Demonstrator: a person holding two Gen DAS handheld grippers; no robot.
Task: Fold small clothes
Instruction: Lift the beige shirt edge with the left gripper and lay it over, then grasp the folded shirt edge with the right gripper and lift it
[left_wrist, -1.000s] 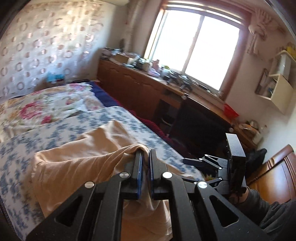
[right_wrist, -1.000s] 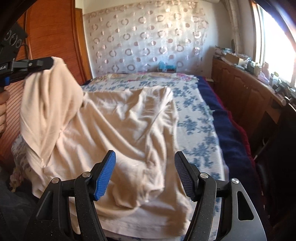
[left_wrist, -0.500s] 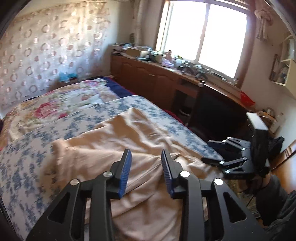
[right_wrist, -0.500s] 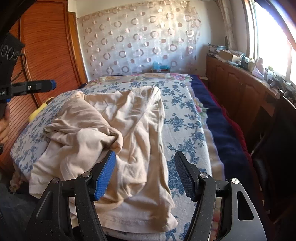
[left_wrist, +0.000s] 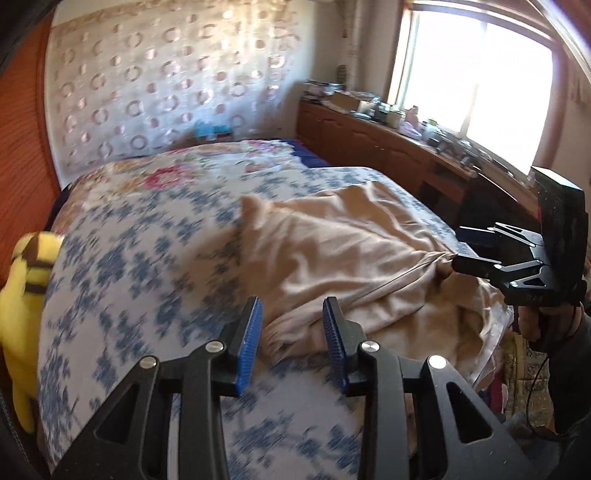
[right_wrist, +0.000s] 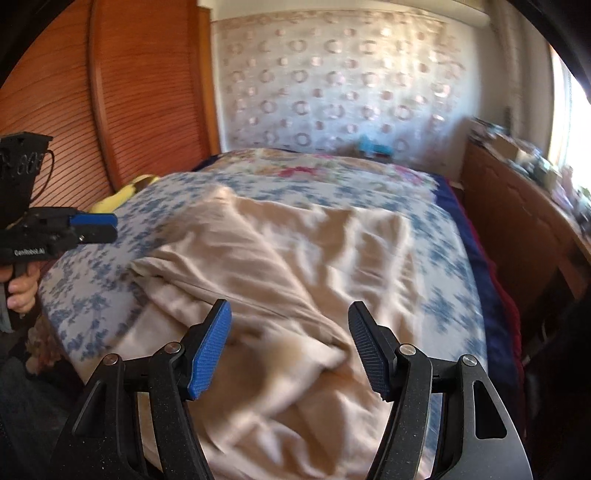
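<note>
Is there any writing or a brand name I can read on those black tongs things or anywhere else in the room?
"GenRobot.AI": white letters on the side of the left tongs, in the right wrist view; the first letter is soft.
White marks on the black block above them: too blurred to read.
Small marks on the body of the right tongs: too small to read.
Clutter on the wooden counter: no legible labels.

A yellow plush toy (left_wrist: 26, 295) sits at the bed's (left_wrist: 147, 266) edge; a long wooden cabinet (left_wrist: 373, 147) runs below the window (left_wrist: 480, 77).

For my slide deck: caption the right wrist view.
Open right gripper above a crumpled beige garment on a blue-floral bedspread, left gripper at far left.
</note>
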